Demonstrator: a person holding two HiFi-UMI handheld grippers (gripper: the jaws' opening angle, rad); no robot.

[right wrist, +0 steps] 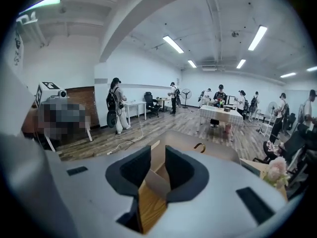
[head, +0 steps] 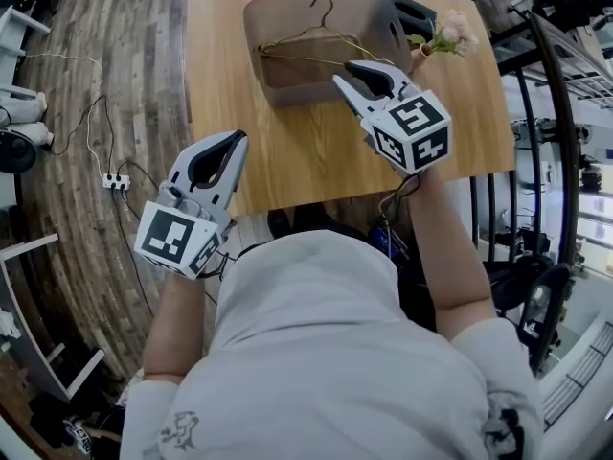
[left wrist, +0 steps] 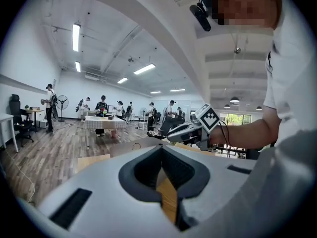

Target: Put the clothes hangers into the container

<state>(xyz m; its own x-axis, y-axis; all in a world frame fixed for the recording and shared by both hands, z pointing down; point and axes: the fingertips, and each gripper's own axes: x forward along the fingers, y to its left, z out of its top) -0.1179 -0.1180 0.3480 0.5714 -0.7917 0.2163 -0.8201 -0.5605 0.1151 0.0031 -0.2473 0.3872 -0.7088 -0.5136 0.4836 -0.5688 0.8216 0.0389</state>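
A gold wire clothes hanger [head: 311,41] lies inside the grey-brown container [head: 278,89] at the far side of the wooden table [head: 316,161], its hook pointing away from me. My right gripper [head: 342,72] hovers just in front of the container's near right corner, jaws open with a narrow gap and nothing between them. In the right gripper view [right wrist: 158,150] the container [right wrist: 213,150] and the hanger's hook [right wrist: 199,146] lie straight ahead. My left gripper [head: 238,137] hangs over the table's near left edge, shut and empty. The left gripper view [left wrist: 161,148] shows the right gripper [left wrist: 171,135] beyond its tips.
A small vase of pink flowers [head: 445,34] stands right of the container, with a dark box [head: 407,12] behind it. A power strip with cables [head: 115,180] lies on the wood floor at left. Several people stand at tables across the room [left wrist: 101,108].
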